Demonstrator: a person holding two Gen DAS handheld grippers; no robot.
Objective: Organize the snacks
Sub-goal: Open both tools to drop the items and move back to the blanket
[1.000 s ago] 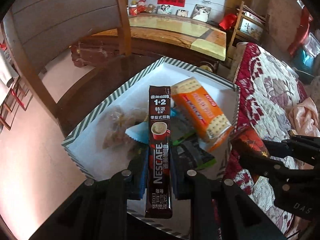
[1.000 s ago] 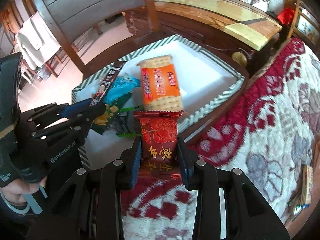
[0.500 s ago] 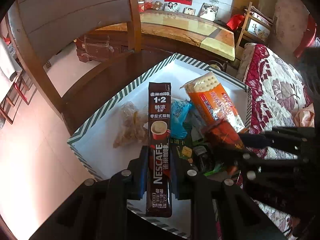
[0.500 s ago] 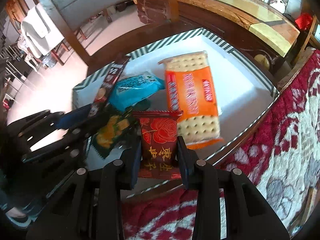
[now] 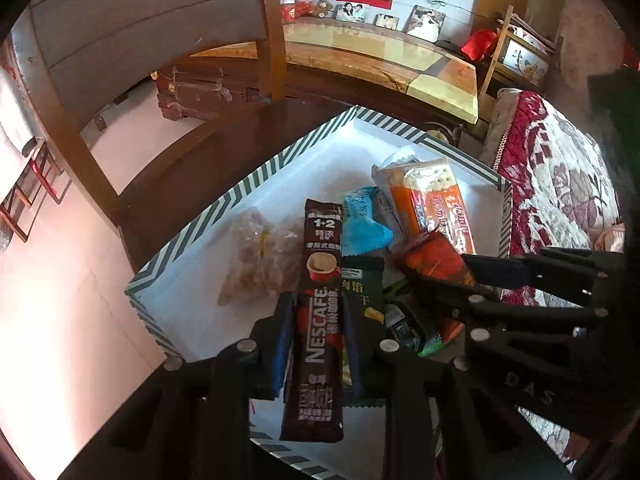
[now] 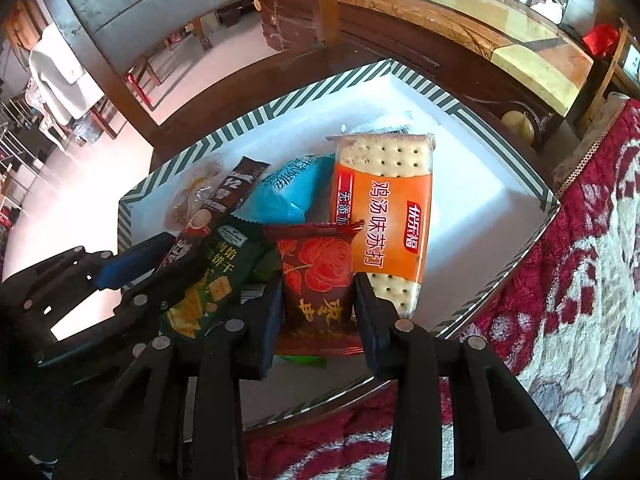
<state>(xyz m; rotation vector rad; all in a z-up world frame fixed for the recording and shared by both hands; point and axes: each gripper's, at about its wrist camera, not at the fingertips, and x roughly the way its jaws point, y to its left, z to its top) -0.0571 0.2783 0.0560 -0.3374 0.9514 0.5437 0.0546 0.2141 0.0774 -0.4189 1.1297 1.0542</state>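
A white box with a green-striped rim (image 5: 256, 176) holds an orange cracker pack (image 6: 384, 220), a blue packet (image 6: 292, 188), a green biscuit packet (image 6: 216, 276) and a clear bag of snacks (image 5: 256, 256). My left gripper (image 5: 318, 304) is over the box's near-left part. Its jaws are opening, and a brown Nescafe stick (image 5: 320, 320) stands between the pads with thin gaps. My right gripper (image 6: 318, 284) is over the near-right part. Its jaws are opening too. A red rose-print packet (image 6: 316, 276) lies between them on the other snacks.
The box sits on a dark wooden chair seat (image 5: 208, 152), with the chair back (image 5: 140, 28) behind it. A red floral blanket (image 6: 580, 280) lies right of the box. A long wooden table (image 5: 380, 60) stands further back, and pale floor (image 5: 60, 280) is on the left.
My right gripper carried the red packet from over the blanket leftward to over the box and down onto the snacks. Both pairs of jaws have parted slightly around their packets.
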